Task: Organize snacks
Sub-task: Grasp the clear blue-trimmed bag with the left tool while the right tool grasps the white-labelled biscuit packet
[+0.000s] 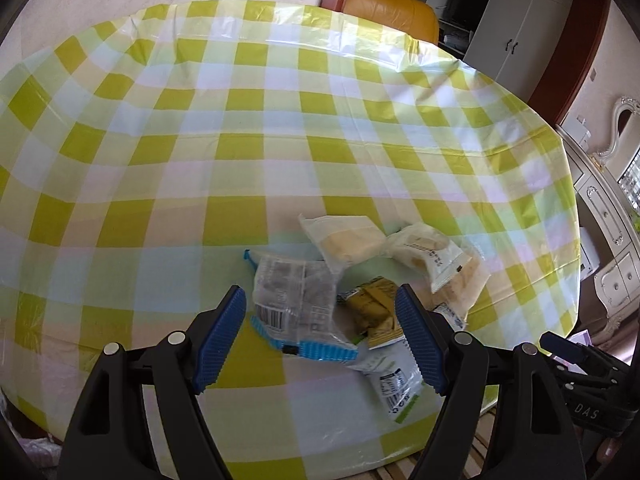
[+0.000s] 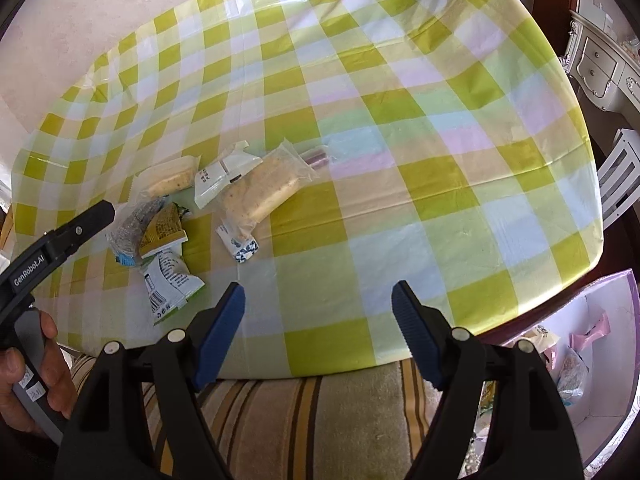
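Left jaws: my left gripper (image 1: 320, 340) stands spread, nothing pinched; the pads are clear of every wrapper.
Right jaws: my right gripper (image 2: 318, 332) is spread too and empty, over bare cloth at the lower centre of its frame.
Target position: the clear packet with blue edge (image 1: 294, 312) lies directly between the left pads in the lower centre of the left view, flat on the worktop (image 1: 280, 120).
Long axis: it runs from upper left to lower right of that frame, roughly across the gap, so I judge a roll of the wrist may be needed before closing.
Nearer hand: the left, plainly; in the right view the snack pile (image 2: 208, 208) lies well to the left of my right gripper.
Obstruction: the olive-gold packet (image 1: 374, 304) touches the clear packet and sits just beside the right-hand pad; the white and green packet (image 1: 394, 384) is tucked under both. Risk of pinching two at once.
Further out: a pale cake packet (image 1: 344, 240) and a white biscuit packet (image 1: 430, 256) lie beyond, towards centre frame.
Surroundings: a pink box (image 2: 592, 360) holding packets sits off the worktop, lower right of the right view; probably the destination.
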Available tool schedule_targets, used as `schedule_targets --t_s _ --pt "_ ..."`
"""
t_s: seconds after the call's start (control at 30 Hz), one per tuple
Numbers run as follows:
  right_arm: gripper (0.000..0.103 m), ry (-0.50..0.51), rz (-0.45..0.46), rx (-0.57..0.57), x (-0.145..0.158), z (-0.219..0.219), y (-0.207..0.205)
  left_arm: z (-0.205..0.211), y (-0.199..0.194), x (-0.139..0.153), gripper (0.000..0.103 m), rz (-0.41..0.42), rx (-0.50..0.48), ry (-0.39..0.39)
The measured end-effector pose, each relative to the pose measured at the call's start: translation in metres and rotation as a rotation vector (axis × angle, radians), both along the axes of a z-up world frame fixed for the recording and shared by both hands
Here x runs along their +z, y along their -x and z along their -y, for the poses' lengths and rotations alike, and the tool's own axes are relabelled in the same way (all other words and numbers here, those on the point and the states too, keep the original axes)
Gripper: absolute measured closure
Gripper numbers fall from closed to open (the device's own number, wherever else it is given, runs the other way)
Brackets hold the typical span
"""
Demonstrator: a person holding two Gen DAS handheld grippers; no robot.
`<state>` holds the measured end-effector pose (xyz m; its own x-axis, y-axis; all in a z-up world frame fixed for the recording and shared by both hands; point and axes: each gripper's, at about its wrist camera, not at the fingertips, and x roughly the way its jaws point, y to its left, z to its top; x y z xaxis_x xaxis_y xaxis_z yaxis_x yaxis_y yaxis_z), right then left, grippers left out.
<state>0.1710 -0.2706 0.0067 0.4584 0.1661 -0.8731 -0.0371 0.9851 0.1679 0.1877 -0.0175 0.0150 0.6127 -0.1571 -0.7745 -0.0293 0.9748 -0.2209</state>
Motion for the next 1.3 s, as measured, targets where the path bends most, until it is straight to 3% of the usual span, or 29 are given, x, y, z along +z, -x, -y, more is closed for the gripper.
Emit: schedule_targets --t_s 0.17,0.53,1.17,1.3 --pt "0.027 -0.004 0.022 0.001 -0.001 -0.015 -0.016 -0.009 -0.003 -0.012 0.029 -0.027 0.003 0.005" --pt "0.026 0.226 0.137 0.213 0.013 -0.071 -0.052 -0.013 -0.014 -0.030 0.029 -0.067 -0.013 0.040" --pt "0.027 0.385 0.086 0.366 -0.021 -0.120 -0.102 -0.017 -0.023 -0.042 0.047 -0.094 -0.030 0.084" --pt "0.041 0.384 0.075 0.365 -0.024 -0.120 -0.106 -0.017 -0.023 -0.042 0.048 -0.092 -0.029 0.086"
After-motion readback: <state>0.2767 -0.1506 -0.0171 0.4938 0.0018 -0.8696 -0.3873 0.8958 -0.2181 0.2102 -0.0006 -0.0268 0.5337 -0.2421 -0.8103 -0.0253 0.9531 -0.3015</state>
